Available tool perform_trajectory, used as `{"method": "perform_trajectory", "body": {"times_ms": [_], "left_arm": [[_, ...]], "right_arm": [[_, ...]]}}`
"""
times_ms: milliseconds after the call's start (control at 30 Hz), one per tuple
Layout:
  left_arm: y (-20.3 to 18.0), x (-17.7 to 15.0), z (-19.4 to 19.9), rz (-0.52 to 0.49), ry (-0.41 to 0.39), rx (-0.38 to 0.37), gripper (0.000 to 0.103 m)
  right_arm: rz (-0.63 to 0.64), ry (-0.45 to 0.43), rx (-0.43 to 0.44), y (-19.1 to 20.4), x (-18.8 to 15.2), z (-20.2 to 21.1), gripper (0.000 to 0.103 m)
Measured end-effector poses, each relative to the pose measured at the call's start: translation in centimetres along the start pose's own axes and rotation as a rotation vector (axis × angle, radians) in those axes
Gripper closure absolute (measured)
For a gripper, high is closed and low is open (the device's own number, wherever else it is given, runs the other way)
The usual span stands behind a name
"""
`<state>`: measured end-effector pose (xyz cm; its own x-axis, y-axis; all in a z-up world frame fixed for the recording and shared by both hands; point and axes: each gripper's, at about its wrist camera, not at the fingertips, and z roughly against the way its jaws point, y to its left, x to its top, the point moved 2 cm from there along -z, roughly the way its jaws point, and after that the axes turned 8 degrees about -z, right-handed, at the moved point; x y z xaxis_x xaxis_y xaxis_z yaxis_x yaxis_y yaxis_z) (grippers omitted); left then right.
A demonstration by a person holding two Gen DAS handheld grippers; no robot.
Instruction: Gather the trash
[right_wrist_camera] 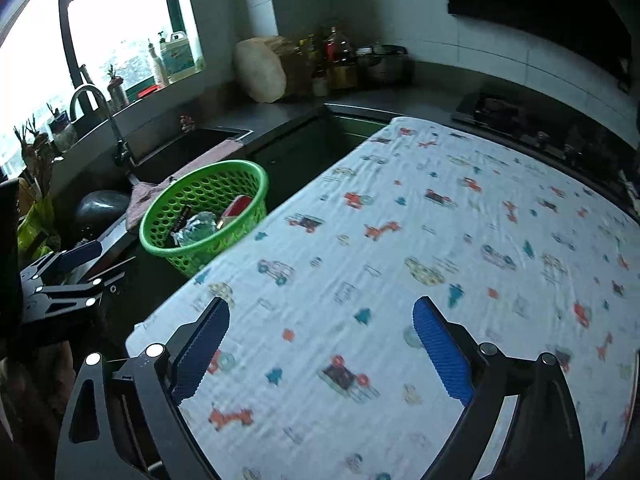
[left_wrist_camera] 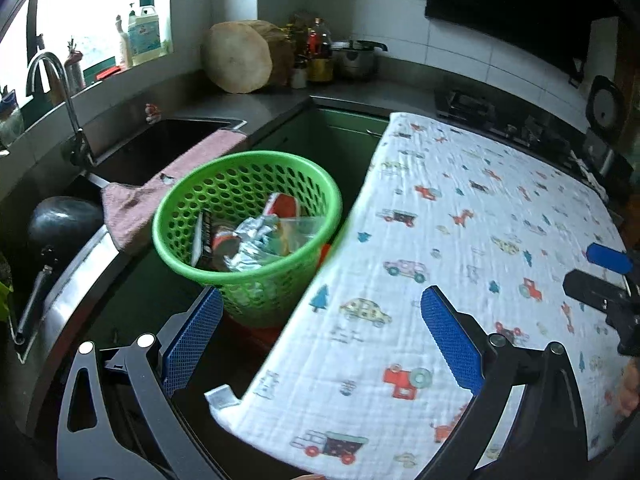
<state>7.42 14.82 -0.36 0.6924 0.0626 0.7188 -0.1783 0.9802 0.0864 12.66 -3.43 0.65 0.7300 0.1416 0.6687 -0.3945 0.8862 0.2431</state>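
White cloth printed with cartoon vehicles (right_wrist_camera: 400, 240) covers table. Green perforated plastic basket (left_wrist_camera: 248, 232) just beside its left edge, holding crumpled foil and wrappers (left_wrist_camera: 256, 240). Left gripper (left_wrist_camera: 320, 340) and right gripper (right_wrist_camera: 320, 352) jaws both spread wide, empty.

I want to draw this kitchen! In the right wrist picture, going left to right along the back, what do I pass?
Faucet → white jug on the windowsill → round wooden chopping block → dark bottles → metal pot → stove.
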Motion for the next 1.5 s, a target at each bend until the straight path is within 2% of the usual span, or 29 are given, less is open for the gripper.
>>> {"method": "perform_trajectory", "body": {"times_ms": [367, 633, 1500], "left_arm": [[-3.0, -0.8, -0.5, -0.026, 0.017, -0.040, 0.005], [-4.8, -1.1, -0.9, -0.066, 0.023, -0.043, 0.005], [-4.9, -1.3, 0.0, -0.110, 0.019, -0.032, 0.005]], "right_arm": [[-0.082, -0.063, -0.057, -2.4, -3.3, 3.0, 0.011], [-0.165, -0.063, -0.101, -4.4, -4.8, 3.7, 0.011], [-0.146, -0.077, -0.138, -4.2, -5.1, 3.7, 0.010]]}}
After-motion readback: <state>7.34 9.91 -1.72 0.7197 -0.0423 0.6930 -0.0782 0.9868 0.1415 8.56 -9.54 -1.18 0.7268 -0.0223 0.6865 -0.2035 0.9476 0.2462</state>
